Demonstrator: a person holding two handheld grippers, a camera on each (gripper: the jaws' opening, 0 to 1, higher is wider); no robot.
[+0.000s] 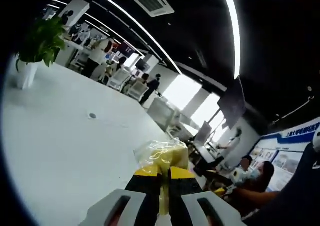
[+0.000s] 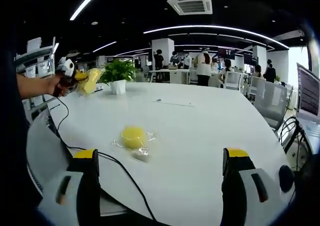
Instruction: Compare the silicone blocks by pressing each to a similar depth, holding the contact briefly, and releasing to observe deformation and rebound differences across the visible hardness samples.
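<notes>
Two bagged yellow silicone blocks, one lifted and one lying on the white tabletop [image 2: 210,136].

The round yellow silicone block [image 2: 133,136] lies in its clear plastic bag [image 2: 142,151] near the tabletop's front edge, ahead of the wide-spread right tongs [image 2: 162,168]. The left tongs [image 1: 163,178], pressed together, pinch another bagged yellow block [image 1: 167,156] in the air above the tabletop. A potted plant [image 2: 117,76] stands farther back.

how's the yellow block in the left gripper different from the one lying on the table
The held block is lifted off the white table, clamped between the left gripper jaws; the table block lies free, ahead of the open right gripper. The table block looks round; the held block's shape is unclear. Both are yellow, in clear plastic bags.
</notes>
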